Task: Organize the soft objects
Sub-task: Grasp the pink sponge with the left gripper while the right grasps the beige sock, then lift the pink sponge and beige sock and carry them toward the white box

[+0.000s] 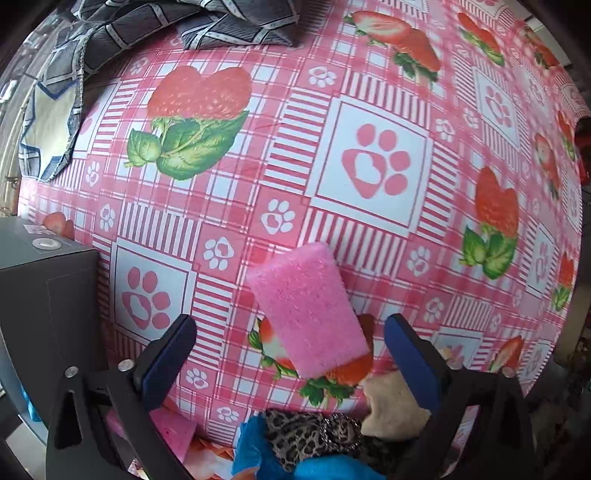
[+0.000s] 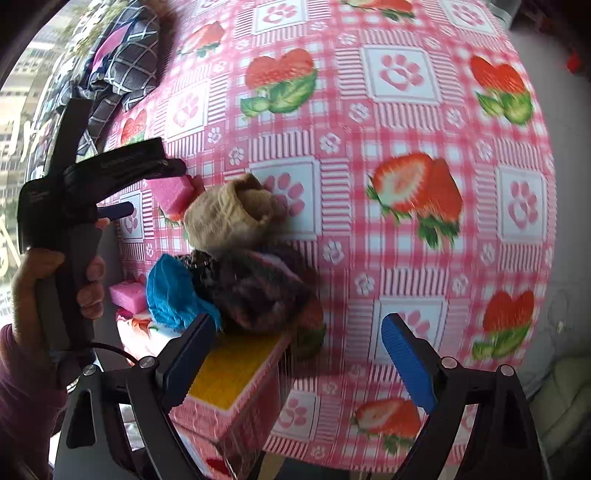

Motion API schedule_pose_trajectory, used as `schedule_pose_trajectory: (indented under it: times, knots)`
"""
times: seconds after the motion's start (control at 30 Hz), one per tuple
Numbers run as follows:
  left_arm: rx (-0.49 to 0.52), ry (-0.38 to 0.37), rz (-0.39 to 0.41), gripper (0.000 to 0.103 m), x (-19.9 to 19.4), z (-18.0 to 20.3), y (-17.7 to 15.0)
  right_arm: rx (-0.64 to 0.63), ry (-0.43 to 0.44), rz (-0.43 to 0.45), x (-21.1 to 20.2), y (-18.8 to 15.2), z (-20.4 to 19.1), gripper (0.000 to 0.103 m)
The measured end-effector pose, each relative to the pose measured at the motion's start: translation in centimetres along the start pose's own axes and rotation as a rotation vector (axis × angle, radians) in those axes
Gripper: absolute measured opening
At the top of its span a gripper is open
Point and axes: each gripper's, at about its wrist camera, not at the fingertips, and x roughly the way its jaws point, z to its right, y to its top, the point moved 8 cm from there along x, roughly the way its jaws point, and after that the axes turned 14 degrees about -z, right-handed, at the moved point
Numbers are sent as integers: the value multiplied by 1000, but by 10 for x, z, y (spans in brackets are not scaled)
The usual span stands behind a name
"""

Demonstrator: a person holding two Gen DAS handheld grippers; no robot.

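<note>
**Desk:** While your left tongs [image 1: 290, 341] hang point-down over the strawberry-print worktop [image 1: 369, 229], what sits between them?

**Field:** A pink sponge [image 1: 308, 310], lying flat and tilted toward 11 o'clock. Your jaws stand wide on either side of it and neither blue pad [image 1: 168, 354] presses it, so nothing is held. That spread looks chosen to straddle the sponge's width before you close.

**Desk:** And your right tongs [image 2: 299, 358]?

**Field:** Wide too, and empty. They hover above the near edge of the pile, where a pink box with a yellow top [image 2: 225, 384] lies by the left finger.

**Desk:** Where are the rest of the soft things?

**Field:** Bunched at the worktop's edge, touching one another: a beige rolled cloth [image 2: 229, 214], a blue fuzzy piece [image 2: 173, 291] at its 7 o'clock and a dark mottled bundle [image 2: 258, 288] at its 6 o'clock. A second pink sponge [image 2: 129, 293] lies at 9 o'clock of the blue piece. The picture is blurred there.

**Desk:** Anything in your way?

**Field:** A dark box [image 1: 44, 295] stands at 9 o'clock, apart from the sponge; plaid fabric [image 1: 147, 33] lies far off at 11 o'clock.
</note>
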Motion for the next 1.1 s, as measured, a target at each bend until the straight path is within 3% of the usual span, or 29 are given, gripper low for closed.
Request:
schedule_pose_trajectory:
  times: [0.17, 0.3, 0.4, 0.43, 0.67, 0.73, 0.8, 0.9, 1.1]
  knots:
    - [-22, 19, -26, 83, 14, -6, 1, -79, -31, 5, 6, 37, -23, 92]
    - [-13, 3, -36, 78, 23, -5, -1, -136, -56, -21, 22, 58, -43, 92]
    - [17, 16, -15, 61, 15, -3, 5, -169, -62, -47, 36, 67, -54, 92]
    - [26, 19, -6, 48, 13, -4, 6, -178, -65, -57, 40, 70, -57, 92]
    - [68, 32, 43, 46, -3, -13, -3, -209, -144, -131, 77, 82, -60, 92]
    - [84, 42, 63, 46, -9, -14, -7, -207, -157, -110, 75, 83, -57, 79]
    - [96, 44, 80, 46, -17, -10, -13, -222, -169, -91, 69, 84, -56, 39]
    - [127, 51, 106, 46, -32, -7, -18, -186, -137, -57, 56, 85, -46, 31]
    - [201, 58, 149, 46, -60, 20, -36, -96, -60, 16, 19, 74, -14, 31]
